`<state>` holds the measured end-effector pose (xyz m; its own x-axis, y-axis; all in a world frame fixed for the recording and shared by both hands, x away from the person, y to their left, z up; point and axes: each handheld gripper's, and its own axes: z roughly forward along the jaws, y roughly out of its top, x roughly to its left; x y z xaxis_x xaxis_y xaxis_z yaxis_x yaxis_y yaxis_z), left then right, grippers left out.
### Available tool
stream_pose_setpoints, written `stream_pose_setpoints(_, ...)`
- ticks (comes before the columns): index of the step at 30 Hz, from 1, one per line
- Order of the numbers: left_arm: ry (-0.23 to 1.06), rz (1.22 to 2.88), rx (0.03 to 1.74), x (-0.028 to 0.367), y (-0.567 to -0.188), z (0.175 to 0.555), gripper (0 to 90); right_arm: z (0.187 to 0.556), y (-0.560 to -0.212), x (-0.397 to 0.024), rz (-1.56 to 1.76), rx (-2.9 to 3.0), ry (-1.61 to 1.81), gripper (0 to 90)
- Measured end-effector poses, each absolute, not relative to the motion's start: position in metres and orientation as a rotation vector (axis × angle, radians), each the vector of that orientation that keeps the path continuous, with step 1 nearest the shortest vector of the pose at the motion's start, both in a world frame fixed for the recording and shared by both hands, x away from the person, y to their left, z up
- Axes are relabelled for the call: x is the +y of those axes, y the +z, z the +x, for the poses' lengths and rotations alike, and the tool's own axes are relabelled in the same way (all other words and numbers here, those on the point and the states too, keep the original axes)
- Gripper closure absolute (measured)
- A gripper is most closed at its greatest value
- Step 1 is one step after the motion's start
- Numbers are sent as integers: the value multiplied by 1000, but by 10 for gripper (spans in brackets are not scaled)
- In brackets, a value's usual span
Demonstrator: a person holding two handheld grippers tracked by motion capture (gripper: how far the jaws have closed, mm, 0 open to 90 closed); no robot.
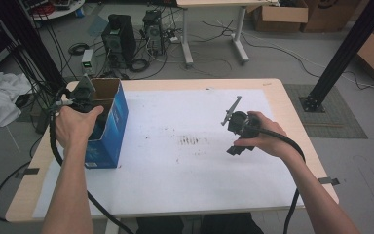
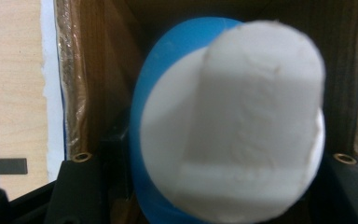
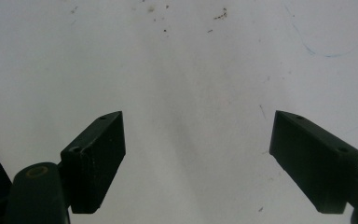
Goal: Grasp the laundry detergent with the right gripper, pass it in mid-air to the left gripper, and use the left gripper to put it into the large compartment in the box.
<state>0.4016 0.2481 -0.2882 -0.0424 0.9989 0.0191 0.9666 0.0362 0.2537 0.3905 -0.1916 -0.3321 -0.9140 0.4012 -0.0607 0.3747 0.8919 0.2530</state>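
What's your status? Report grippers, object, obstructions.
Left gripper shut on blue-and-white object, over the open blue cardboard box. Right gripper open, nothing between its jaws, above the white table cover. Nothing in the way.

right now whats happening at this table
A person is working with a gripper in each hand. The left gripper is at the open top of a blue cardboard box on the left side of the table, shut on a blue and white object held inside the box opening. The right gripper hangs open over the white sheet, with nothing between its jaws.
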Motion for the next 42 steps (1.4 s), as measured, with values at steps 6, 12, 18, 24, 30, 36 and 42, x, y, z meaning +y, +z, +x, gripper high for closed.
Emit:
stream_pose_setpoints(6,305,2061,2134,246,-289,401,374,389,-332,-190,603,2950,359,181)
stream_pose_setpoints(12,305,2053,2132,247,-289,400,372,389,-333,-191,609,2949,355,181)
stream_pose_setpoints(18,304,2062,2130,246,-289,401,371,389,-333,-191,610,2948,354,182)
stream_pose_setpoints(24,302,2059,2131,246,-288,400,370,390,-333,-193,613,2946,350,181)
stream_pose_setpoints(30,309,2057,2122,245,-286,400,363,390,-334,-193,615,2946,348,181)
stream_pose_setpoints(36,317,2050,2126,246,-284,400,338,390,-335,-192,615,2947,348,182)
stream_pose_setpoints(42,323,2047,2123,246,-282,400,319,390,-336,-192,616,2947,347,181)
